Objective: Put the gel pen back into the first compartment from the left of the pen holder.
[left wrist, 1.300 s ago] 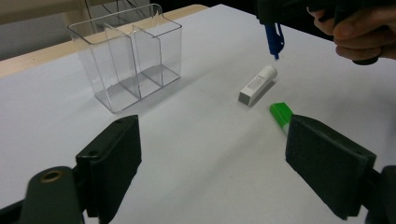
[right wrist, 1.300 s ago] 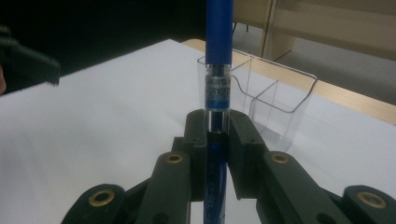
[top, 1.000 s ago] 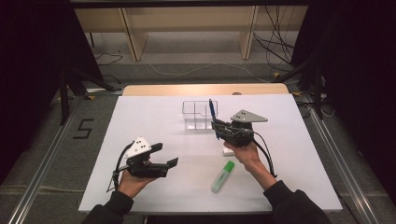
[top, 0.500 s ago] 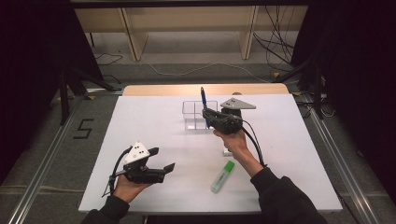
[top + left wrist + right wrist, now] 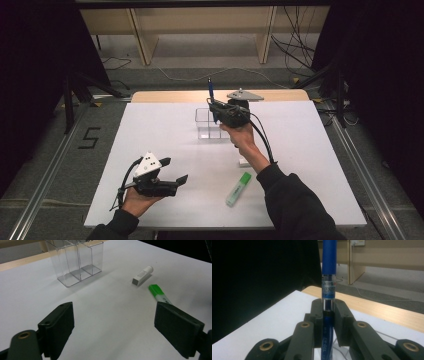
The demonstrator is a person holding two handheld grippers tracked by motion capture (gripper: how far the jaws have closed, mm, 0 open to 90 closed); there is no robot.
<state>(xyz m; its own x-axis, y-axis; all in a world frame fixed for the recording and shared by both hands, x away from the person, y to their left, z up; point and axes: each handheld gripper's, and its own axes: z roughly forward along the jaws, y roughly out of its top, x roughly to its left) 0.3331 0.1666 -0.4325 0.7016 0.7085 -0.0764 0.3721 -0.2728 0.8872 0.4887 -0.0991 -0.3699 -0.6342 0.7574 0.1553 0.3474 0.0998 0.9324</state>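
Observation:
My right gripper [image 5: 215, 107] is shut on a blue pen [image 5: 210, 91] that stands upright, held over the clear plastic organizer [image 5: 206, 125] at the back middle of the table. In the right gripper view the blue pen [image 5: 328, 290] rises straight between the closed jaws of the right gripper [image 5: 328, 315]. My left gripper [image 5: 175, 172] rests low at the front left, open, with nothing between its fingers. Its own view shows the left gripper [image 5: 113, 322] wide apart above bare table, facing the clear organizer [image 5: 75, 262].
A green highlighter [image 5: 238, 189] lies at the front middle of the white table [image 5: 165, 135], and a small white eraser-like stick [image 5: 244, 162] lies just behind it. Both the highlighter [image 5: 160, 295] and the white stick [image 5: 142, 275] lie right of the organizer in the left gripper view.
My right gripper has carried the blue pen away from me and to the left, up over the clear organizer. The left gripper has stayed low at the front left.

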